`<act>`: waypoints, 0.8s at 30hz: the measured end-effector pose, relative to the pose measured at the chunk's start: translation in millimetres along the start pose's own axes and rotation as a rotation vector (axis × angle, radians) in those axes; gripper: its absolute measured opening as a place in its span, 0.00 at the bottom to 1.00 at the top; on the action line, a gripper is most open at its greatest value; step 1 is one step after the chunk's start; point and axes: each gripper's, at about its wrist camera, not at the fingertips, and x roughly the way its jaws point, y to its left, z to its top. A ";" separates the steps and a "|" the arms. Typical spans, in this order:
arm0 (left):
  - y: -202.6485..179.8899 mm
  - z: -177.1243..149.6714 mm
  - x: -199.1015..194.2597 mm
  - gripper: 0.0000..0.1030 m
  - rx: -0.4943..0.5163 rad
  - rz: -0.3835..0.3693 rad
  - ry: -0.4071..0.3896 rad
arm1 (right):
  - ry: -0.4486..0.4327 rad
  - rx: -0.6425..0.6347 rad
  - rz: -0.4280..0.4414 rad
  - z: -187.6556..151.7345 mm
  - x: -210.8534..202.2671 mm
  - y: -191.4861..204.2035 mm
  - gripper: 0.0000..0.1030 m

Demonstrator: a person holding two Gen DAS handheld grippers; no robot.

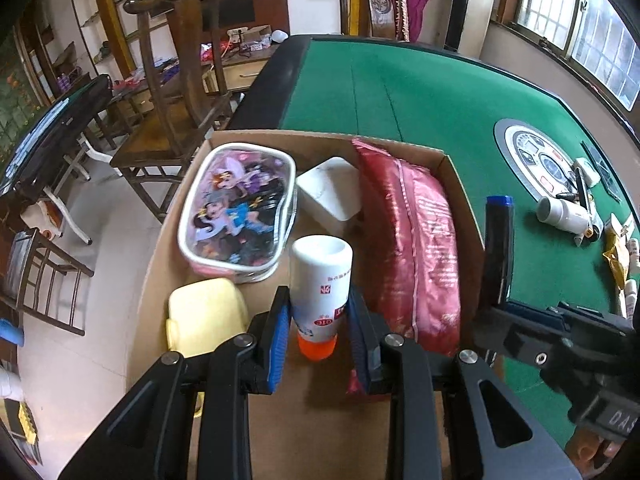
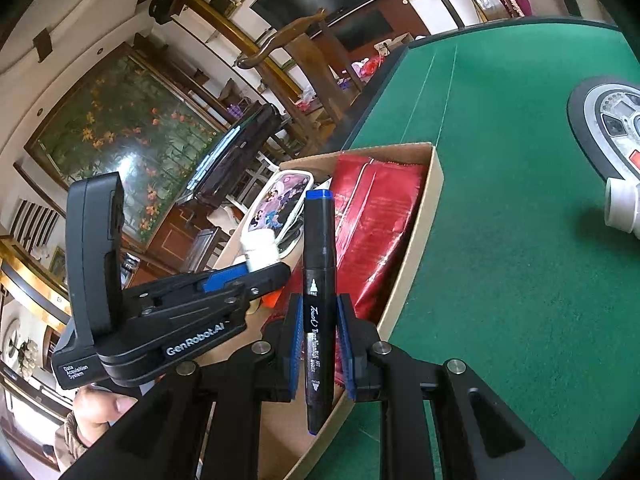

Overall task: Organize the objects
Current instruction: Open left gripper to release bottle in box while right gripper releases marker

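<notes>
My left gripper (image 1: 319, 312) is shut on a white bottle with an orange cap (image 1: 321, 288), held cap-down inside the cardboard box (image 1: 460, 176). My right gripper (image 2: 318, 322) is shut on a black marker with a blue cap (image 2: 319, 280), held upright over the box's right wall (image 2: 420, 224). The marker also shows in the left wrist view (image 1: 498, 248). The box holds a cartoon pouch (image 1: 240, 208), a white case (image 1: 330, 192), a yellow case (image 1: 206, 314) and a red packet (image 1: 412, 244).
The box sits at the left edge of a green felt table (image 1: 420, 92). A white tube (image 1: 560, 212), a round control panel (image 1: 536, 160) and small packets (image 1: 618, 256) lie at the right. Wooden chairs (image 1: 176, 80) stand beyond the table's left side.
</notes>
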 end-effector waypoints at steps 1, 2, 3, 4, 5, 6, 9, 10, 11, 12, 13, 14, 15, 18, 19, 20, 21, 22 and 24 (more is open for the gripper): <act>-0.9 2.1 2.3 0.26 0.001 -0.004 0.003 | -0.001 -0.001 -0.001 0.8 0.0 -0.1 0.18; -2.1 3.9 4.4 0.26 0.003 -0.003 0.006 | -0.004 -0.002 -0.003 0.6 0.5 1.5 0.18; -3.1 5.5 6.0 0.26 0.005 0.000 0.008 | -0.006 -0.004 -0.007 0.8 0.7 2.1 0.18; -3.3 7.6 7.9 0.26 0.004 -0.002 0.012 | -0.009 -0.006 -0.011 1.2 0.3 2.4 0.18; -2.9 10.6 10.4 0.26 0.000 -0.005 0.018 | -0.011 -0.009 -0.014 1.8 -0.3 2.5 0.18; -2.0 11.9 12.0 0.26 -0.005 -0.009 0.021 | -0.014 -0.009 -0.018 2.4 -0.9 2.4 0.18; 1.1 15.8 16.3 0.26 -0.012 -0.029 0.027 | -0.019 -0.006 -0.027 4.8 -1.1 1.8 0.18; 0.8 17.2 17.6 0.26 -0.009 -0.033 0.029 | -0.022 -0.006 -0.032 6.0 -0.6 1.8 0.18; 0.7 18.2 19.4 0.26 -0.003 -0.034 0.032 | -0.027 -0.006 -0.039 8.3 -0.8 1.3 0.18; 0.7 19.2 21.1 0.26 0.001 -0.037 0.037 | -0.032 -0.006 -0.044 10.2 -0.9 0.7 0.18; 1.0 20.1 23.0 0.26 0.002 -0.040 0.043 | -0.038 -0.006 -0.052 12.8 -0.6 0.2 0.18; 2.1 20.8 24.7 0.26 -0.003 -0.041 0.048 | -0.041 -0.003 -0.058 15.5 0.2 -0.3 0.18; 2.6 21.6 25.4 0.26 -0.006 -0.043 0.052 | -0.043 0.000 -0.062 18.3 0.9 0.2 0.18; 5.4 23.5 28.0 0.26 -0.017 -0.052 0.060 | -0.053 0.017 -0.066 23.4 2.5 -4.5 0.18; 5.7 23.3 27.9 0.26 -0.018 -0.054 0.060 | -0.054 0.019 -0.069 24.0 2.8 -5.8 0.19; 4.8 23.8 26.9 0.27 -0.015 -0.054 0.061 | -0.054 0.022 -0.072 24.4 3.5 -7.1 0.19; 4.7 23.6 26.1 0.30 -0.011 -0.048 0.061 | -0.054 0.025 -0.073 24.4 3.6 -8.3 0.19; 4.9 23.5 25.7 0.33 -0.008 -0.040 0.062 | -0.054 0.026 -0.075 24.2 3.9 -9.6 0.20; 5.5 23.4 25.6 0.36 -0.005 -0.031 0.067 | -0.057 0.025 -0.085 25.9 4.5 -10.9 0.21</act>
